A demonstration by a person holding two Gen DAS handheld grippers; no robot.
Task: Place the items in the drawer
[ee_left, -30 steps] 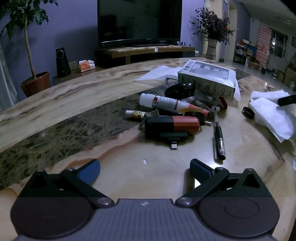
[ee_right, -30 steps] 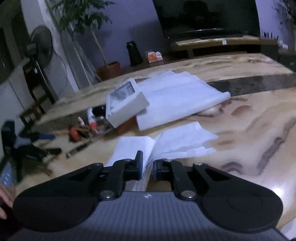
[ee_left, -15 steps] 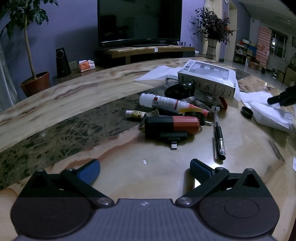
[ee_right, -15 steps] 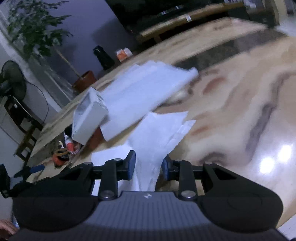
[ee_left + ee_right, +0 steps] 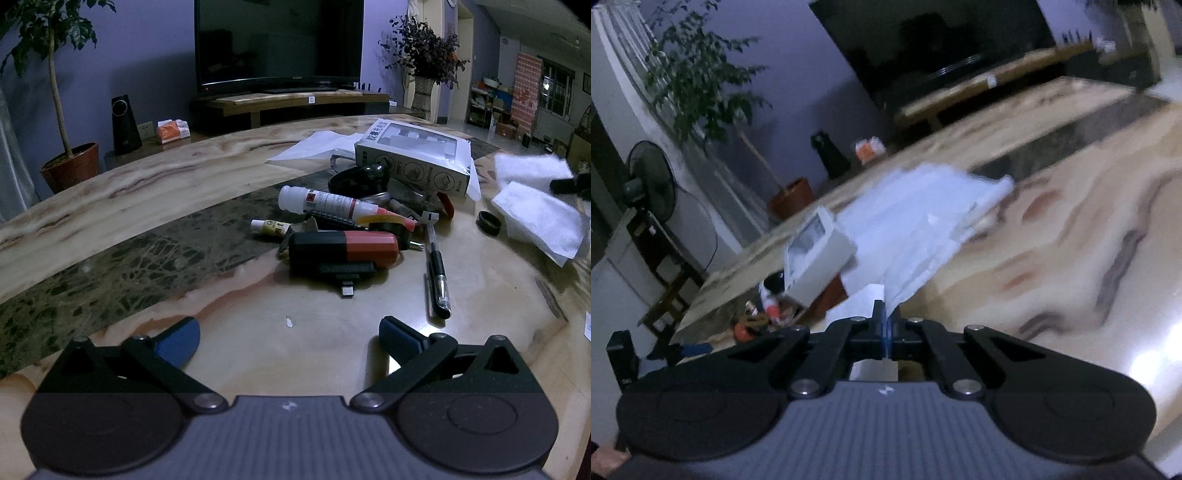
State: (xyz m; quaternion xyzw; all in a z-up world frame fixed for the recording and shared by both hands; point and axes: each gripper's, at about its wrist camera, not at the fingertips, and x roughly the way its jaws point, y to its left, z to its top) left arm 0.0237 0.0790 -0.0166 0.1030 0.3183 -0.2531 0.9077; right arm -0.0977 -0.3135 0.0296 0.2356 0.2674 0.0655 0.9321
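Observation:
My right gripper (image 5: pixel 884 325) is shut on the edge of a white tissue sheet (image 5: pixel 916 236), which rises from the pinched pads toward the white box (image 5: pixel 820 258). From the left wrist view, that lifted tissue (image 5: pixel 528 166) hangs by the dark tip of the right gripper (image 5: pixel 570 182) at the far right. A second tissue (image 5: pixel 539 218) lies flat below it. My left gripper (image 5: pixel 290 336) is open and low over the marble table (image 5: pixel 110 206), with nothing between its blue pads. Ahead of it lies a pile with a black-and-red device (image 5: pixel 343 251), a glue bottle (image 5: pixel 321 201) and a pen (image 5: pixel 436 273).
A white windowed box (image 5: pixel 413 162) leans on the back of the pile, and a black ring (image 5: pixel 489 222) sits beside the tissues. Behind the table stand a TV (image 5: pixel 277 40), a speaker (image 5: pixel 125 125) and potted plants. A fan (image 5: pixel 646 181) stands at the left.
The right gripper's jaws opened a little, then closed on the tissue's edge while the gripper rolled. One sheet has lifted off the table. The left gripper has stayed still and open.

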